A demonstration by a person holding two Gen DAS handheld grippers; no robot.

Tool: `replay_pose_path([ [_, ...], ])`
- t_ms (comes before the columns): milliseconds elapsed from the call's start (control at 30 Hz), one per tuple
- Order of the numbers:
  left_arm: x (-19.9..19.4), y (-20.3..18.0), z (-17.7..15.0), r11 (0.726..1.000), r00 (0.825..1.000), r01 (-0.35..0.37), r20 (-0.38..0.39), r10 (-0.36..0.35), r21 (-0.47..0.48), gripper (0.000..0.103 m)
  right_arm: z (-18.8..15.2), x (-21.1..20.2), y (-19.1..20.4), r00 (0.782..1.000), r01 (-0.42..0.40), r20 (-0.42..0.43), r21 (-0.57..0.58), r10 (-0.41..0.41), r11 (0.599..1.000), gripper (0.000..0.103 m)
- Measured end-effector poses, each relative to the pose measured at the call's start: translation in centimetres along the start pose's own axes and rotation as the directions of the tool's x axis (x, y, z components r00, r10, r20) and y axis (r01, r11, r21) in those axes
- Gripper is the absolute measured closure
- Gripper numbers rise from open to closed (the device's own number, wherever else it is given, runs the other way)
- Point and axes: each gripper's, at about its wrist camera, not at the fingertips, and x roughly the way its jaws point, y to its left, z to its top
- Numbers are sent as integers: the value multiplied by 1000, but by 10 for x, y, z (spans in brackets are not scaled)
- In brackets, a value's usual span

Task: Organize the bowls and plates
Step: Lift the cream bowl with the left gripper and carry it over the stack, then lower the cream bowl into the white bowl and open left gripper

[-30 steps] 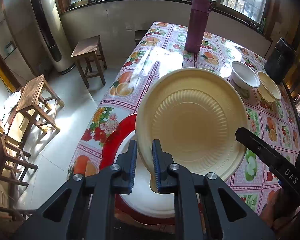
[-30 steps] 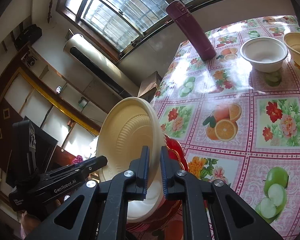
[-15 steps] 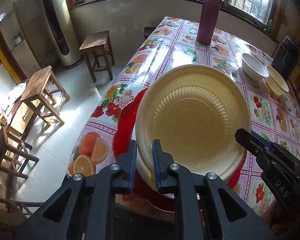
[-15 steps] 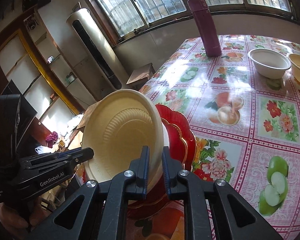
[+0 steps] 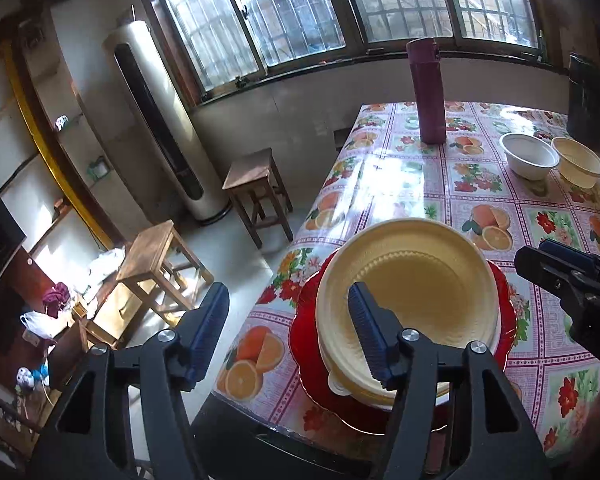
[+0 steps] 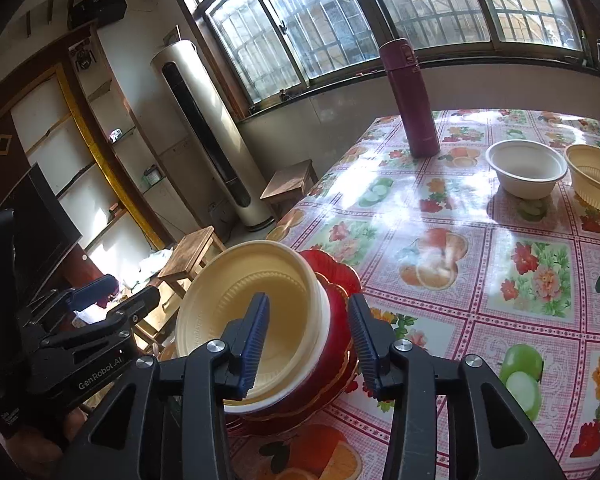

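A cream plate (image 5: 420, 280) lies flat on a white plate (image 5: 336, 385), which rests on a stack of red plates (image 5: 506, 316) at the near corner of the table (image 5: 400, 184). My left gripper (image 5: 288, 334) is just short of the stack's left rim; its jaws are opening with nothing between them. My right gripper (image 6: 310, 340) is also opening. The rim of the cream plate (image 6: 216, 320) and the red plates (image 6: 340, 276) shows between its fingers, untouched. A white bowl (image 6: 526, 168) and a cream bowl (image 6: 596, 176) stand far right.
A tall maroon flask (image 5: 428, 92) stands at the table's far end, and a black object (image 5: 586, 100) at the back right. Wooden stools (image 5: 256, 184) and a tower air conditioner (image 5: 160, 120) stand on the floor to the left. The flowered cloth (image 6: 440, 240) lies bare mid-table.
Both grippers were shut on the tilted cream plate. They have opened and drawn back, and the plate now lies flat on the stack.
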Motion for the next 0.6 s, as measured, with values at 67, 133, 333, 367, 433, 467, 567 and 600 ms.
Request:
replay_pose_path([
  [67,-8,-4,4,1000,999,8,32,-8,6,26,3,-6,-9,1000,8,22,14,-9,1000,55],
  [133,-15,-11,9,1000,998,21,55,-21,7,24,6,-10,-18,999,19,36,32,-20,999,54],
  [333,-25,-36,26,998,995,69,71,-70,3,23,15,-24,-57,996,52,71,101,-60,993,53],
  [367,-27,-41,28,997,994,78,75,-79,8,23,16,-26,-64,995,58,75,113,-66,992,53],
  [433,-31,-52,32,996,993,89,83,-90,18,23,19,-31,-78,993,67,87,136,-79,988,53],
  [467,-32,-56,35,995,992,94,87,-96,23,23,20,-34,-84,992,70,92,146,-84,987,53],
  [567,-38,-72,42,992,988,118,97,-121,35,23,24,-44,-103,988,84,111,167,-104,982,53],
  [600,-39,-77,44,991,987,126,99,-129,39,23,25,-48,-109,987,90,118,173,-112,981,53],
])
